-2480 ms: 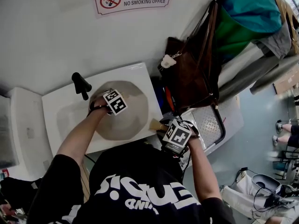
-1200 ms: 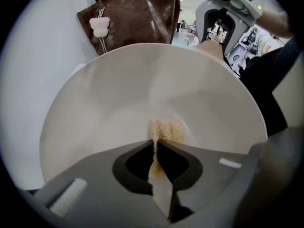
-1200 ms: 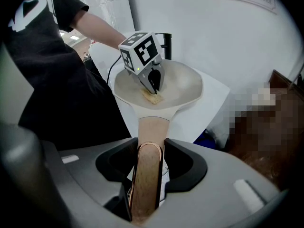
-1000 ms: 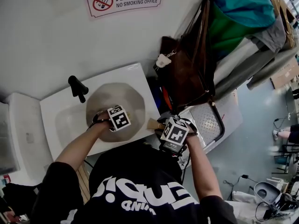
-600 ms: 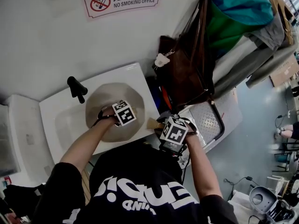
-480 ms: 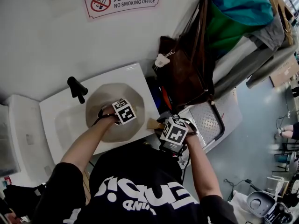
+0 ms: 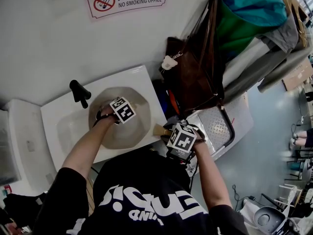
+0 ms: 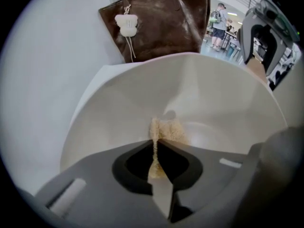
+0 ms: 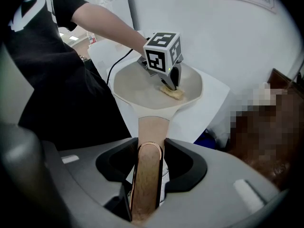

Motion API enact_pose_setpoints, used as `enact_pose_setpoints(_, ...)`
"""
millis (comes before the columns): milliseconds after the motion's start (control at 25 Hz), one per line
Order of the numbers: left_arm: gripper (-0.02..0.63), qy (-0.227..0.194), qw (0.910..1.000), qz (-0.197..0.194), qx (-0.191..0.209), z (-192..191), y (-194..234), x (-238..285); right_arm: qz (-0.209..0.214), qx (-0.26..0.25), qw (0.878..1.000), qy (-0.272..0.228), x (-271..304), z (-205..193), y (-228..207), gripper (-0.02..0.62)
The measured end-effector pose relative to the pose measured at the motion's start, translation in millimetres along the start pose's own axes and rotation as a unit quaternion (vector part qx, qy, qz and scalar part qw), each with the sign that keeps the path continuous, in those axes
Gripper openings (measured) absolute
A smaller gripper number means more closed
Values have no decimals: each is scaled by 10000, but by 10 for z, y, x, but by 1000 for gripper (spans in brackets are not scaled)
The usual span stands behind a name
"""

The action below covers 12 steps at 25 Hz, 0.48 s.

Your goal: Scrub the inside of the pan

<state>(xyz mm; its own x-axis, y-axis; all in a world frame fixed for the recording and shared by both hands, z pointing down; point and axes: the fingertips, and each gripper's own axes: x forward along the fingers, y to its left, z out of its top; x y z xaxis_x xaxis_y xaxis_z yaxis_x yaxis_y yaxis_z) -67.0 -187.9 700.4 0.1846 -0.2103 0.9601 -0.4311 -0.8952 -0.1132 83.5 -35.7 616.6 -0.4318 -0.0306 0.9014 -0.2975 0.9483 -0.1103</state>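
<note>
- The grey two-jaw left gripper (image 8: 154,144) points steeply down, its jaws pinched together on a thin beige scrubbing pad (image 8: 169,130).
- The bare left forearm (image 7: 87,143) reaches forward from a black sleeve (image 7: 58,190).
- The grey right gripper (image 9: 148,152), angled down, has its jaws clamped on the pan's light wooden handle (image 9: 152,129).
- The right forearm (image 7: 209,176) is bent close to the body.

Left gripper (image 9: 171,83) moves with the sponge (image 9: 173,93) across the inside of the pan (image 7: 134,129). A couple of seconds back it is toward the far side. A second back it is at the near part. Now it is back up at the far left of the bowl, with the forearm swung left too.
</note>
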Motion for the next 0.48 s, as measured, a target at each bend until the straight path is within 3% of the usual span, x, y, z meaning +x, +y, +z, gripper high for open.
enact_pose_setpoints(480, 21, 719, 9966, 383, 100, -514, 291, -70, 27, -5, 10000, -18, 10, 4, -16, 176)
